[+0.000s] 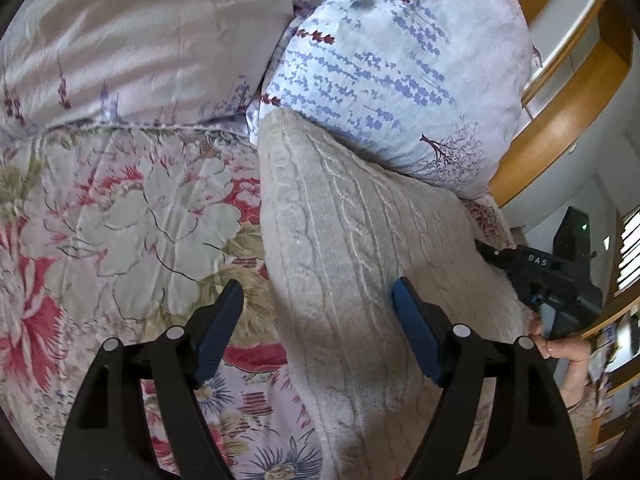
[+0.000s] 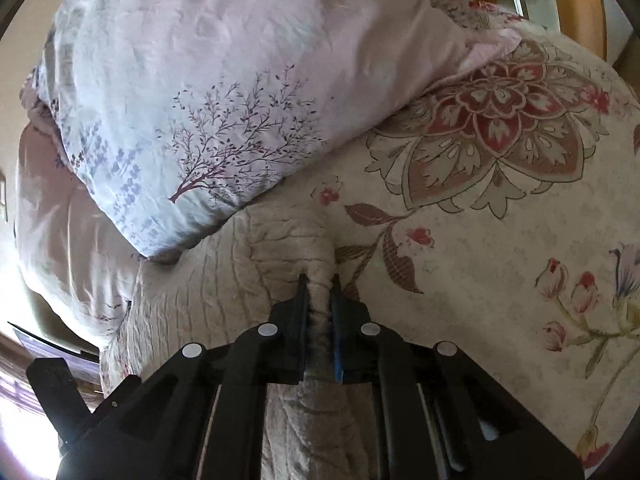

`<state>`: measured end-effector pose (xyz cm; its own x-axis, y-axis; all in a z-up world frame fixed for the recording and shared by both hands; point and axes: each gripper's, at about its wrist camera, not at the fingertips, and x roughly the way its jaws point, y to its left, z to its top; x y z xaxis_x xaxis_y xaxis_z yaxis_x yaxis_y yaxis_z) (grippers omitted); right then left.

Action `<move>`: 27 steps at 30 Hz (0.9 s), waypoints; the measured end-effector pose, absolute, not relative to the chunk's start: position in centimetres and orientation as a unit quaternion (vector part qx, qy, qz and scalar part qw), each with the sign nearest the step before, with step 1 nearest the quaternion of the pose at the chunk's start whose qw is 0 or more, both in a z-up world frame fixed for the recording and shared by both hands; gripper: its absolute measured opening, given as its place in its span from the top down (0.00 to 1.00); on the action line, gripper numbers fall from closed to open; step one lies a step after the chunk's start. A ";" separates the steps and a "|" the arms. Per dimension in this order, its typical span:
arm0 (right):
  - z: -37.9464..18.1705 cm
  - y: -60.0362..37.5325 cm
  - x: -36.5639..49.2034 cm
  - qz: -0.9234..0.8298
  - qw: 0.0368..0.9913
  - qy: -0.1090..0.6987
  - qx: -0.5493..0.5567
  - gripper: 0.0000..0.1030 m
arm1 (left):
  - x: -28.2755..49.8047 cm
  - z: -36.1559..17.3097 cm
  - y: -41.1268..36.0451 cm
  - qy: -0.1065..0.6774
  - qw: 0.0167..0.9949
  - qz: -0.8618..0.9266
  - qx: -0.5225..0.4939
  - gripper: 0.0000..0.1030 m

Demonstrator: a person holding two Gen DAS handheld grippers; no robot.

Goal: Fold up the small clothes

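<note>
A cream cable-knit sweater (image 1: 344, 240) lies along the floral bedspread (image 1: 120, 208), its far end against a pillow. My left gripper (image 1: 318, 312) hovers open over the sweater's left edge: the left finger (image 1: 218, 328) is above the bedspread and the right finger (image 1: 416, 332) above the knit, neither pressing. In the right wrist view my right gripper (image 2: 319, 284) is shut on a bunched fold of the sweater (image 2: 224, 280), which shows between the pads. In the left wrist view the right gripper (image 1: 486, 249) sits at the sweater's right edge with a hand (image 1: 560, 346) below it.
A white pillow with a lavender and tree print (image 1: 400, 72) (image 2: 180, 100) rests on the sweater's far end. A pale satin pillow (image 1: 140, 40) lies beside it. A wooden bed frame (image 1: 560, 132) curves at the right. The bedspread (image 2: 500, 220) stretches right of the sweater.
</note>
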<state>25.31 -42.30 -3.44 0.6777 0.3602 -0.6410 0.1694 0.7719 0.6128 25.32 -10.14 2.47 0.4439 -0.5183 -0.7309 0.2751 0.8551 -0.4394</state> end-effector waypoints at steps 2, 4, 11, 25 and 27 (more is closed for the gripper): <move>-3.2 -42.3 25.4 0.060 0.854 0.402 0.326 0.88 | 25.5 2.3 -10.0 0.474 0.836 -0.239 -0.140 0.26; -2.6 -42.8 24.8 0.072 0.851 0.396 0.339 0.74 | 25.5 2.2 -9.7 0.478 0.830 -0.244 -0.153 0.26; -1.5 -44.7 21.8 0.115 0.841 0.383 0.365 0.29 | 26.0 1.2 -8.0 0.499 0.795 -0.269 -0.217 0.26; -3.0 -43.3 22.4 0.178 0.805 0.431 0.368 0.29 | 26.7 0.5 -9.5 0.504 0.785 -0.283 -0.224 0.25; -3.0 -42.7 22.5 0.198 0.801 0.432 0.365 0.29 | 26.7 0.4 -9.8 0.501 0.787 -0.284 -0.221 0.25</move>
<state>22.50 -42.70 -3.04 0.5496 0.6312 -0.5473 -0.0017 0.6559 0.7548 26.72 -9.79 0.44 0.3363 -0.6680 -0.6638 0.2248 0.7414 -0.6323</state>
